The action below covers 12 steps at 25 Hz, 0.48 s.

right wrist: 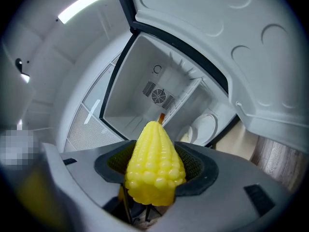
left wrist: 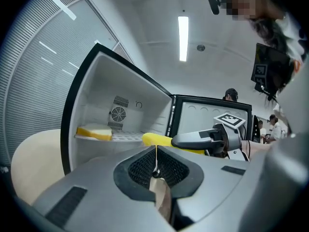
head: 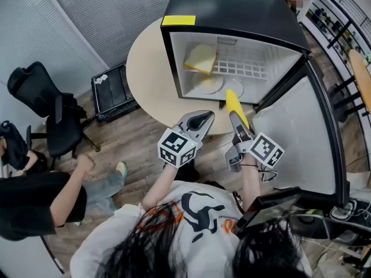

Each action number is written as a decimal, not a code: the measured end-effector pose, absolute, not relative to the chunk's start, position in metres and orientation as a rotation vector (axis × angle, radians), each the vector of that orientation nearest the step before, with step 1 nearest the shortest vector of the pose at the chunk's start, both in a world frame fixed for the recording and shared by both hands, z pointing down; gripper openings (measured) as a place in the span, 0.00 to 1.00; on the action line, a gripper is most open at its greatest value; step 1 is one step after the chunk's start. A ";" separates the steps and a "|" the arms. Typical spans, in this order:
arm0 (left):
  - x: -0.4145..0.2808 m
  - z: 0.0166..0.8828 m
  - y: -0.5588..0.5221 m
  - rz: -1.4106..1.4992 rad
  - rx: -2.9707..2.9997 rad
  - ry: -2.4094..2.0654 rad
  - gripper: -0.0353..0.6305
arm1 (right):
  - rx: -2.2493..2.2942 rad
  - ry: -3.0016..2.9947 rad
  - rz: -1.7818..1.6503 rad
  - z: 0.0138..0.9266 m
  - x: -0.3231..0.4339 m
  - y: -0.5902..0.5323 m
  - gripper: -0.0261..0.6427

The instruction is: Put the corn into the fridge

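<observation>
Right claw (right wrist: 154, 170) is clamped on the corn (right wrist: 154, 161), pads on either flank. The cob's blunt end is buried between the jaws and cannot be seen; the tapered tip points into the open fridge (right wrist: 145, 105). From the head view the corn (head: 236, 106) sits at the lower front lip of the fridge (head: 226, 7), which stands on the round counter (head: 145, 68). Whether the tip has crossed the threshold cannot be determined.

Left claw (left wrist: 157, 170) has its jaws pressed together with nothing between them. It is held just left of the right claw (head: 235, 117).

The head view alone shows the door (head: 301, 138) swung fully open to the right. It also shows two pale plates (head: 208, 84) on the fridge floor; the left gripper view does not show them, its own claw body blocking the lower interior. That view shows a yellow slab (left wrist: 96, 132) on the wire shelf (left wrist: 128, 137) and a round fan grille (left wrist: 117, 114) on the back wall. A seated person (head: 40, 204) is cut off at the head view's left edge.
</observation>
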State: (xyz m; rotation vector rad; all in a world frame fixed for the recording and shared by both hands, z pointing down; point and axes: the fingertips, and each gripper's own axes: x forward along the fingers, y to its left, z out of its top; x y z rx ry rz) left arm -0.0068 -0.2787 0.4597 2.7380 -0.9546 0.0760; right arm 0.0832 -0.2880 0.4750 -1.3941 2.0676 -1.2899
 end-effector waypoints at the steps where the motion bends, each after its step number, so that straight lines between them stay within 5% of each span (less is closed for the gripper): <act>1: -0.007 0.459 -0.286 0.077 2.744 -0.944 0.07 | -1.406 2.060 -1.275 0.472 0.085 -0.296 0.42; 12: -0.004 0.454 -0.330 0.061 2.767 -0.854 0.07 | -1.559 1.984 -1.155 0.453 0.115 -0.364 0.42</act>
